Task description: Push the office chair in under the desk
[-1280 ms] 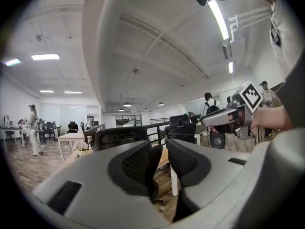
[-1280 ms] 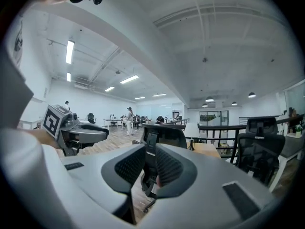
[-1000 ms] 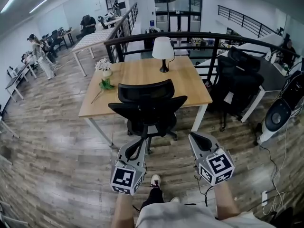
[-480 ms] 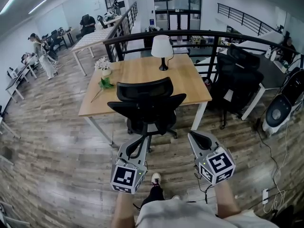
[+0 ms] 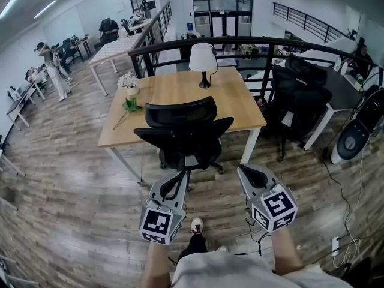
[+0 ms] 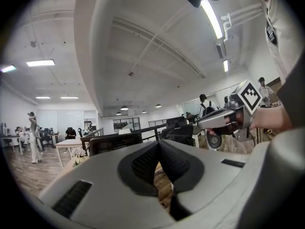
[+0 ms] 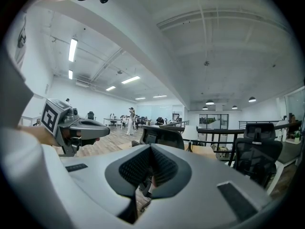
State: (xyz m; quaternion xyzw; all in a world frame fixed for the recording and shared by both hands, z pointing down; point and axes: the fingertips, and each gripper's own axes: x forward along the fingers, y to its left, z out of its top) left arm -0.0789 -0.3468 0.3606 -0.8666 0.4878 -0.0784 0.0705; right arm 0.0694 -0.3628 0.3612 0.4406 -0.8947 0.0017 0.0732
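At the bottom of the head view the person's forearms hold both tools out over the wooden floor, with a shoe showing between them. The left gripper, lower centre-left, has its jaws pressed together with nothing between them. The right gripper, lower centre-right, also has its jaws closed, the pads meeting at the tips, and it holds nothing. Both point up the frame towards the office chair and neither touches it.

The black chair stands in the middle of the frame at the near edge of the desk, its backrest turned towards the grippers and its wheeled base on the floor in front of the desk's legs. On the wooden desktop a white-shaded lamp stands near the far edge, a small vase of pale flowers sits at the left corner, and a green stem lies just below the vase.

To the right of the desk stands another dark chair, and a round fan stands at the right edge. A curved black railing runs behind the desk. In the upper left, a person stands among more desks.
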